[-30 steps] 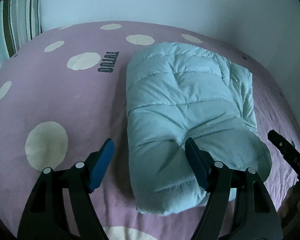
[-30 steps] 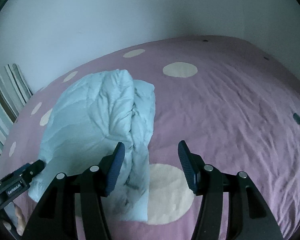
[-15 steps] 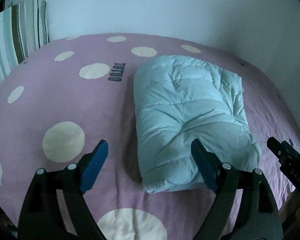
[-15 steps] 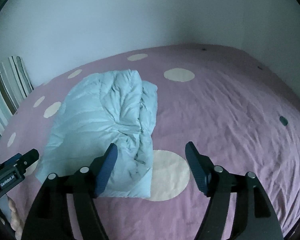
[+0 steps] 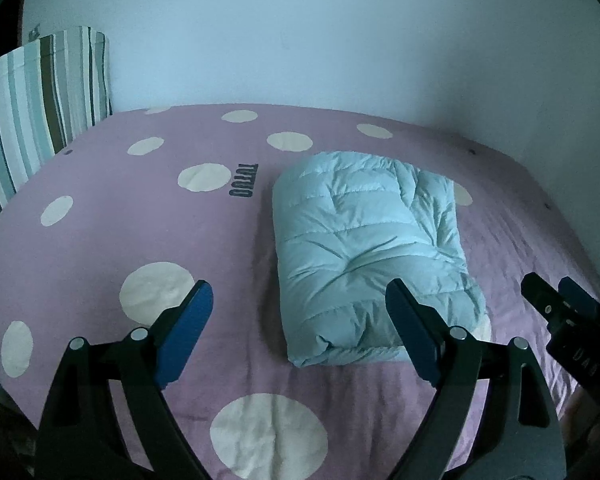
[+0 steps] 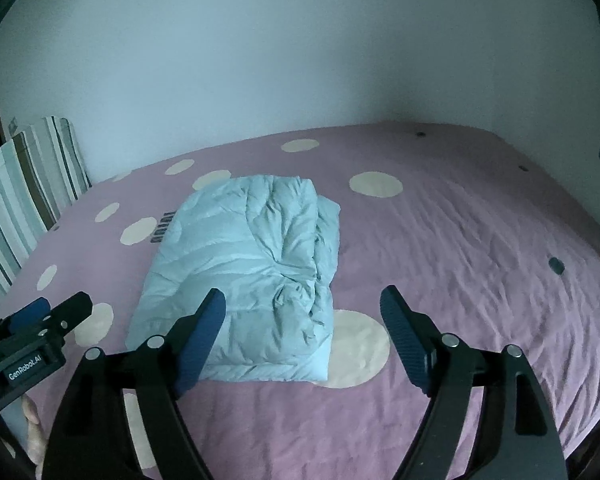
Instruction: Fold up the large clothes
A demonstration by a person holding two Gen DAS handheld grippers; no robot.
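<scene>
Folded puffy jacket (image 5: 370,256) lying mid-bed (image 5: 100,240), probably nearer the front edge; left gripper (image 5: 298,328) and right gripper (image 6: 300,330) just spread wide, holding nothing.

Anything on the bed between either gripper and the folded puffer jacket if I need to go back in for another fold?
Nothing visible. The folded jacket lies alone on the bedspread, with bare cover between it and the left gripper and right gripper, both open and empty.
</scene>
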